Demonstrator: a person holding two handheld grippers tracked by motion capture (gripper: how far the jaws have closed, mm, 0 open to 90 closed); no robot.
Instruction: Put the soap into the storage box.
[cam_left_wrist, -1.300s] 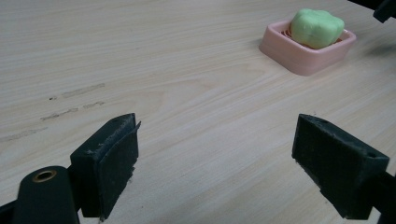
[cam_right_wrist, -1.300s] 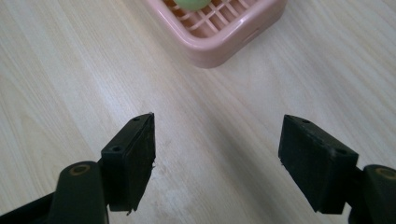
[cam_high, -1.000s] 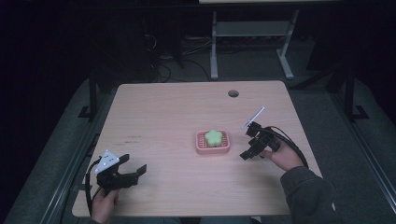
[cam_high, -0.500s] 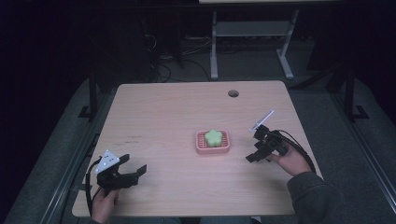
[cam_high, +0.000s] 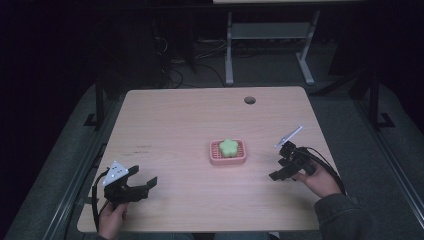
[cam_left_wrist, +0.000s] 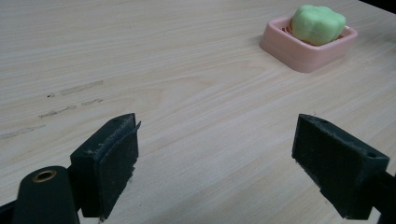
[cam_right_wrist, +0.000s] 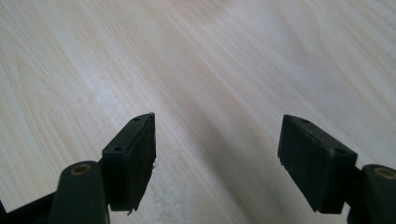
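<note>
A pink square dish (cam_high: 216, 159) sits near the middle of the wooden table (cam_high: 190, 120), with a green flower-shaped soap (cam_high: 229, 147) lying in it. In the left gripper view the dish (cam_left_wrist: 299, 51) and the soap (cam_left_wrist: 317, 23) appear far off at the upper right. My left gripper (cam_high: 142, 182) rests open near the table's front left corner, nothing between its jaws. My right gripper (cam_high: 281, 167) is open to the right of the dish, apart from it, angled down at bare wood (cam_right_wrist: 210, 70).
A round cable hole (cam_high: 249, 100) lies near the table's far edge. Faint scuff marks (cam_high: 140, 147) show on the left half. Beyond the table stand a white metal frame (cam_high: 270, 45) and loose cables on the floor (cam_high: 175, 55).
My right gripper has drawn back from the dish toward the front right and tipped downward. The left gripper has stayed put.
</note>
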